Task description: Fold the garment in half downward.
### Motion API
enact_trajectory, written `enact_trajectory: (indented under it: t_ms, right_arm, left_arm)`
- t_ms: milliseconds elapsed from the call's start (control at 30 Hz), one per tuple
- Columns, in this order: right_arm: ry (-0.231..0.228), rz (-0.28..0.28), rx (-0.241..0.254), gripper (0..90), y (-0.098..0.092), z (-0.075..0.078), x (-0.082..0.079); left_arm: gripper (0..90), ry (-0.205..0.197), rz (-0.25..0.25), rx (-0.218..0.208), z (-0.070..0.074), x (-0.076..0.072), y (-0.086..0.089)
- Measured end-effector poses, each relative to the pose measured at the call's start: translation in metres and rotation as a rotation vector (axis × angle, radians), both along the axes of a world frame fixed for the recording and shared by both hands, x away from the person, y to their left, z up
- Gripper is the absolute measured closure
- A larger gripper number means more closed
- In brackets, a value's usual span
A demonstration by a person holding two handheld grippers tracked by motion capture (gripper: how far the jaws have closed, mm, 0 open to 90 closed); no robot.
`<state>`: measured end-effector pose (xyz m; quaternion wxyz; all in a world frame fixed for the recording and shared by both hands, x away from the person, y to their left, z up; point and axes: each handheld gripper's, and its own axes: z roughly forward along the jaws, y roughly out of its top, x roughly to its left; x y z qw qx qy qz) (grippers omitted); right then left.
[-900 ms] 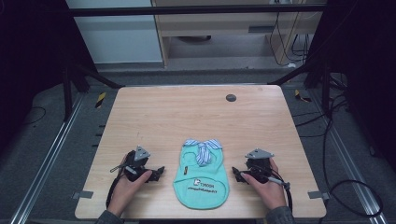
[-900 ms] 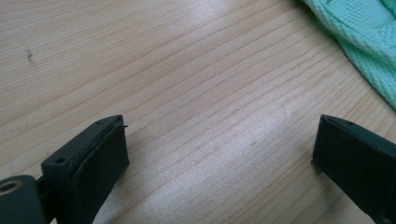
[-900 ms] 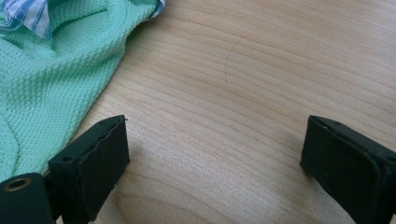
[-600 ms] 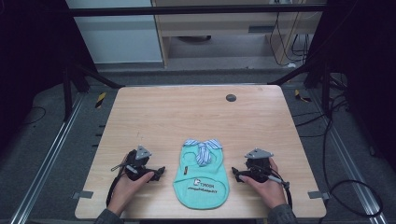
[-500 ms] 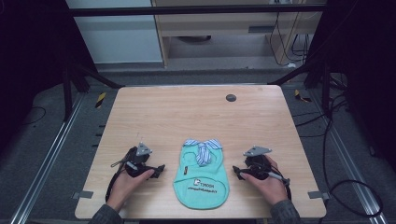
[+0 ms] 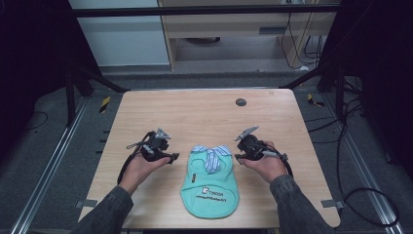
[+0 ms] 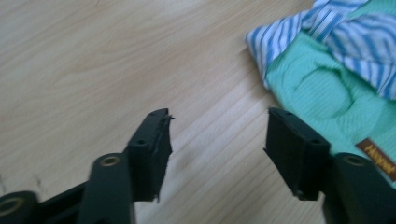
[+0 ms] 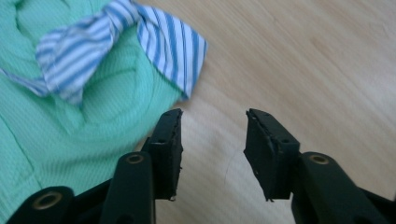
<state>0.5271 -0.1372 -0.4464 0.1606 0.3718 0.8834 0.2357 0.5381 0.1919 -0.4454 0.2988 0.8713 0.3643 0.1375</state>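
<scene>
A light wooden table (image 6: 204, 114) carries a small green garment (image 6: 210, 187) with a blue-striped collar, lying flat between the left gripper (image 6: 171, 158) and the right gripper (image 6: 238, 157) (near the table's front edge). Well beyond the right gripper, a small dark round disc (image 6: 240, 102) sits by the far edge.

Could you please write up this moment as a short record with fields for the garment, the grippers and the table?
garment: small green shirt with a blue-and-white striped collar, lying flat near the table's front edge
left gripper: open, nothing between the jaws, beside the shirt's left shoulder, not touching it
right gripper: open, nothing between the jaws, beside the collar's right tip
table: light wood
other: small dark round object near the far edge
</scene>
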Motion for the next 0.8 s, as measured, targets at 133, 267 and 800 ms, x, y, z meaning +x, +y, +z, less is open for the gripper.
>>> enact_trajectory:
  t_ms: [133,267,800]
  right_arm:
    - [0.023,0.017,-0.006,63.8,0.013,0.009,0.019]
    - [0.042,0.017,0.02,68.3,0.021,0.012,0.03]
    - [0.105,-0.026,0.082,73.4,0.042,0.004,0.044]
  left_arm:
    - [51.5,-0.002,-0.023,-0.009,0.009,0.013,-0.012]
    - [58.7,0.022,-0.031,-0.03,0.011,0.026,-0.021]
    - [68.0,0.06,-0.045,-0.027,0.007,0.044,-0.044]
